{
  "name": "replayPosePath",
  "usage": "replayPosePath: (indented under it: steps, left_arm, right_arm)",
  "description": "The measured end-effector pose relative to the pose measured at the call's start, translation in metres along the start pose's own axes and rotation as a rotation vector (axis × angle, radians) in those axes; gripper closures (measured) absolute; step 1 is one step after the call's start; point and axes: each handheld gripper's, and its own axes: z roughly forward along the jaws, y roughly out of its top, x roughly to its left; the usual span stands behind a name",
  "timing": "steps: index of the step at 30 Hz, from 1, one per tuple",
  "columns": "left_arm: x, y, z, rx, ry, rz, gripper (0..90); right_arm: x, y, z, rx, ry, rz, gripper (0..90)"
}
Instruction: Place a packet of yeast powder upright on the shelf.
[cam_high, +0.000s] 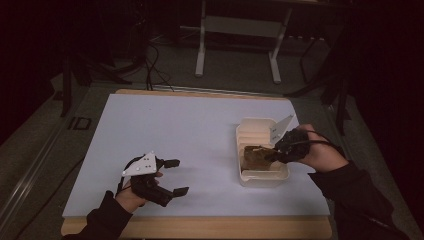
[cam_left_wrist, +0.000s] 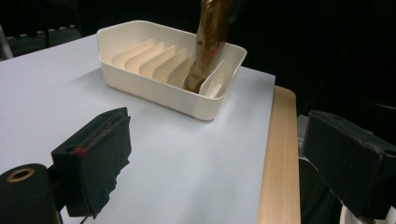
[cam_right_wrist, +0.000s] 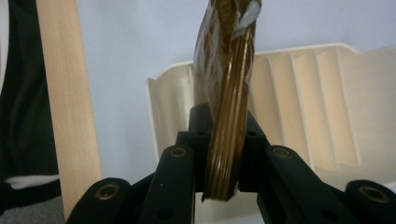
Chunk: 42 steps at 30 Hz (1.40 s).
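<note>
1. Your right gripper is clamped on a flat brown packet, its black jaws pressed against both faces of it.
2. In the right gripper view the packet stands on edge between the jaws; its edge is ribbed with fine parallel lines, and its glossy, crinkled wrapping catches the light near the top.
3. The packet sits inside the cream plastic rack, a rounded rectangular tray with smooth walls and a row of thin upright dividers.
4. In the left gripper view the packet leans in a slot near one end of the rack, its lower end down between two dividers.
5. Your left gripper rests low over the white tabletop, well apart from the rack, with its jaws spread wide and nothing between them.
6. Its pads are blocky, matte black and slightly frayed at the edges.
7. The tabletop is a smooth, pale sheet with a light wooden edge strip showing along its border.
8. A grey three-cornered plate tops your left gripper.
</note>
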Motion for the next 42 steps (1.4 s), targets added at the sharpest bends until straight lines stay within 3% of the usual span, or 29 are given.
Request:
replayPosePath:
  steps: [7,14,20,25,34,42]
  left_arm:
    - [0.000,0.000,0.000,-0.006,0.001,0.003,8.6]
    - [0.000,-0.001,0.000,0.005,0.004,-0.001,8.6]
    - [-0.002,-0.001,-0.003,0.006,0.007,-0.002,8.6]
    - [-0.005,-0.002,-0.007,0.011,0.008,-0.001,8.6]
    - [-0.008,-0.008,-0.011,0.014,0.011,-0.017,8.6]
    - [-0.008,-0.011,-0.015,0.001,0.022,-0.020,8.4]
  right_arm:
    - [-0.002,-0.002,0.005,-0.032,0.027,0.022,80.7]
    - [-0.001,0.005,-0.008,-0.084,0.002,0.058,69.3]
    - [0.003,0.012,-0.025,-0.173,-0.030,0.092,60.4]
    - [0.009,0.018,-0.037,-0.234,-0.054,0.121,55.8]
    - [0.019,0.025,-0.041,-0.322,-0.098,0.177,47.2]
    - [0.035,0.031,-0.035,-0.398,-0.089,0.163,43.1]
